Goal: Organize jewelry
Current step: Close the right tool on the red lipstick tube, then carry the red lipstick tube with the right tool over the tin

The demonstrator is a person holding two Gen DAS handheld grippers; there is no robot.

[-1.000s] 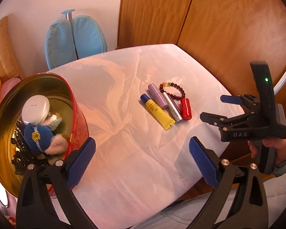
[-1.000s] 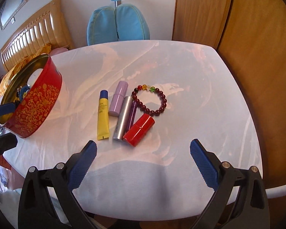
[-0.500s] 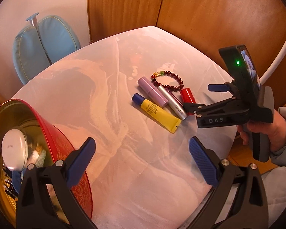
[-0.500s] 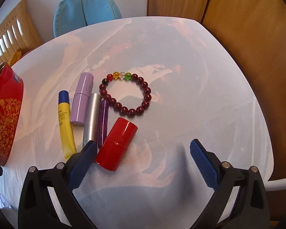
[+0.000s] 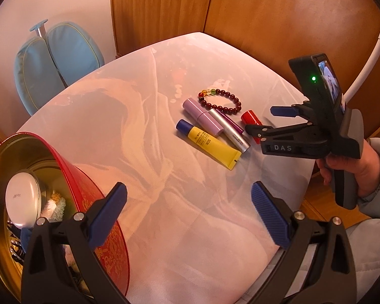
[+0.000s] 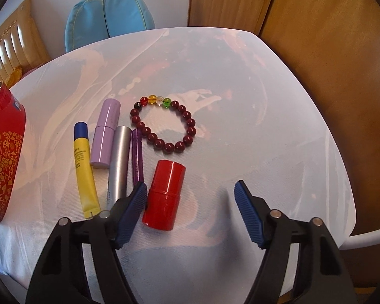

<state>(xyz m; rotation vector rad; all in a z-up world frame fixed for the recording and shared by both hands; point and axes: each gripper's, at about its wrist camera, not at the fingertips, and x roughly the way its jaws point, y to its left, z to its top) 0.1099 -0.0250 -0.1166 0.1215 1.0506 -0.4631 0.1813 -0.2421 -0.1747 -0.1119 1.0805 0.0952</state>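
Jaws of the right gripper [image 6: 190,202] are closing around the near end of the red tube [image 6: 164,195]; its left pad sits against the tube's side while the right pad stands clear, so nothing is pinched. Jaws of the left gripper [image 5: 188,204] stand wide apart over bare tabletop [image 5: 164,202] with nothing between them.

On the white tabletop the bracelet [image 6: 164,126] of dark red beads, with a few yellow, clear and green ones at its far side, lies flat just beyond the red tube. Left of it four tubes lie side by side: a thin purple one [image 6: 136,157], a silver one [image 6: 119,159], a lilac one [image 6: 105,134] and a yellow one [image 6: 84,172] with a blue cap. The purple tube touches the bracelet's beads.

A red tin [image 5: 88,202] with gold patterns stands tilted at the near left edge, close beside the left gripper. Inside it are a white compact [image 5: 22,200] and some fluffy and dark items too jumbled to name. A hand [image 5: 352,167] holds the right gripper at the right. A blue chair [image 6: 109,12] stands beyond the far edge.
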